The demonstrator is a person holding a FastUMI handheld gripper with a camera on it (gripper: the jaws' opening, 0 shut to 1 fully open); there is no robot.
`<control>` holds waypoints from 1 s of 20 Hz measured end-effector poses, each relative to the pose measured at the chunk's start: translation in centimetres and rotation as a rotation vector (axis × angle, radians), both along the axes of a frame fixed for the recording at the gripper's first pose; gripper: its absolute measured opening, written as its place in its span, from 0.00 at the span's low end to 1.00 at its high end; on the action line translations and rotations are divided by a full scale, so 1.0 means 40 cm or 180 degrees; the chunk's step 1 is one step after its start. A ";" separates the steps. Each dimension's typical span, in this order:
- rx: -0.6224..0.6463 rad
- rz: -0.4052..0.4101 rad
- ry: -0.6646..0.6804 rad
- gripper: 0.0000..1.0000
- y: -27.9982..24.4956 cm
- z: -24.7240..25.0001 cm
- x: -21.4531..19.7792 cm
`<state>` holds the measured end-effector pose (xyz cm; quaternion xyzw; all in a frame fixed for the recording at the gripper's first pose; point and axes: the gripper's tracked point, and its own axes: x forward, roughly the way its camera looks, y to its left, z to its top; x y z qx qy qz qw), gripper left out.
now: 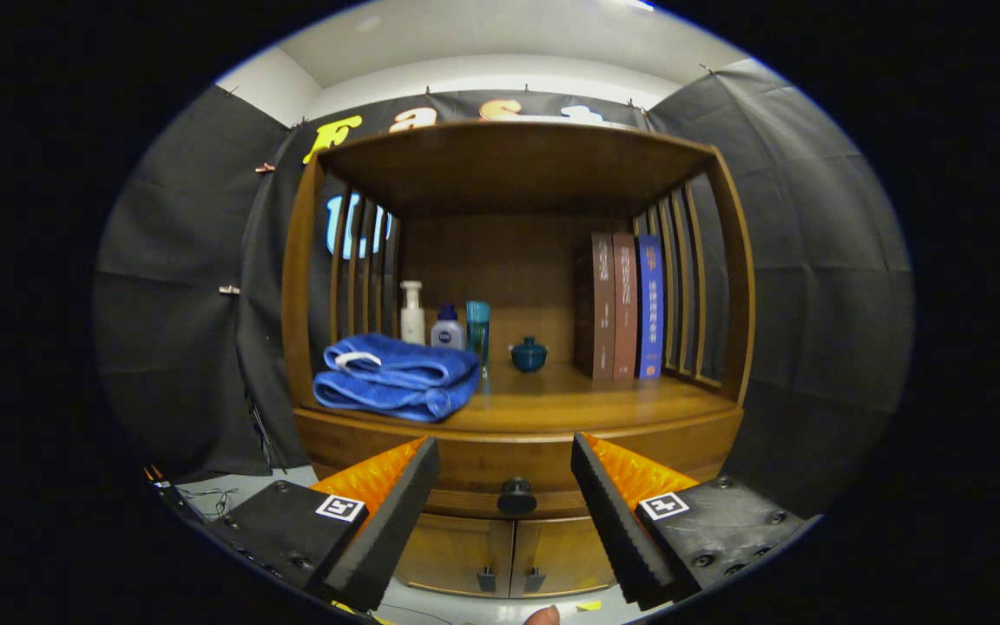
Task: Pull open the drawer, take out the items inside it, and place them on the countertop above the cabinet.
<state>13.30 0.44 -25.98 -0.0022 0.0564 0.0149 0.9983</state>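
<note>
A wooden cabinet stands ahead, with a closed drawer (pixel 474 464) under its countertop (pixel 569 399). The drawer's round black knob (pixel 516 496) sits just beyond my fingertips, level with the gap between them. My gripper (pixel 504 460) is open, its black ribbed fingers (pixel 396 512) spread wide apart with nothing between them and not touching the knob. Whatever lies inside the drawer is hidden.
On the countertop rest a folded blue towel (pixel 396 378), a white pump bottle (pixel 412 312), a small blue-capped bottle (pixel 447 328), a teal bottle (pixel 477 328), a small teal lidded pot (pixel 529 354) and three upright books (pixel 626 305). Two lower doors (pixel 509 555) sit under the drawer.
</note>
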 end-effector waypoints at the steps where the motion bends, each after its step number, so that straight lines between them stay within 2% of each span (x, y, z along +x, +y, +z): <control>1: 0.0017 -0.0011 0.0077 0.99 -0.006 -0.045 0.015; 5: 0.0009 -0.0013 0.0382 0.96 -0.015 -0.185 0.101; 8: 0.0090 -0.0039 0.0571 0.62 -0.018 -0.249 0.146; 9: 0.0084 -0.0090 0.0621 0.61 -0.025 -0.259 0.157; 11: 0.0128 -0.0050 0.0553 0.50 -0.024 -0.253 0.163; 13: 0.0127 0.0005 0.0524 0.44 -0.026 -0.239 0.157; 14: 0.0140 0.0033 0.0563 0.35 -0.026 -0.254 0.153; 20: 0.0125 -0.0037 0.0593 0.36 -0.029 -0.241 0.110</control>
